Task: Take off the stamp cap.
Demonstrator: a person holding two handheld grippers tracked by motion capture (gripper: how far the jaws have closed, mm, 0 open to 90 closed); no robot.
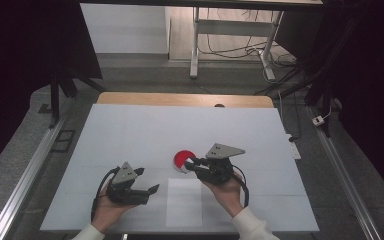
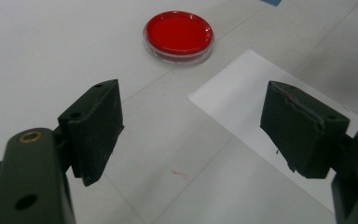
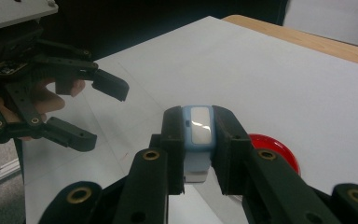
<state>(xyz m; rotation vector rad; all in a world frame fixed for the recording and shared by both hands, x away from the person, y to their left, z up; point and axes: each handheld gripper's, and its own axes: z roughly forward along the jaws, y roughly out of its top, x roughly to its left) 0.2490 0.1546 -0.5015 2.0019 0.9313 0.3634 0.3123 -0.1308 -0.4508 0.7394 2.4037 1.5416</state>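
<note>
Two claws are mine: the right claw [image 3: 199, 140] pinches a small blue-and-white block [image 3: 198, 135] by its flat sides, just above the red dish [image 3: 279, 156] on the table [image 1: 130, 130]. It looks light, stiff and smooth, so it could slip. My left claw [image 2: 191, 135] stands spread and empty, well apart.

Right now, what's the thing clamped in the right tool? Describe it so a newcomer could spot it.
Start at the white table cover, then the red round dish near its middle. Just beside that dish the right tool is shut on a small light-blue block with a glossy pale face. It is the one blue item, and the one thing lifted off the cover.
</note>
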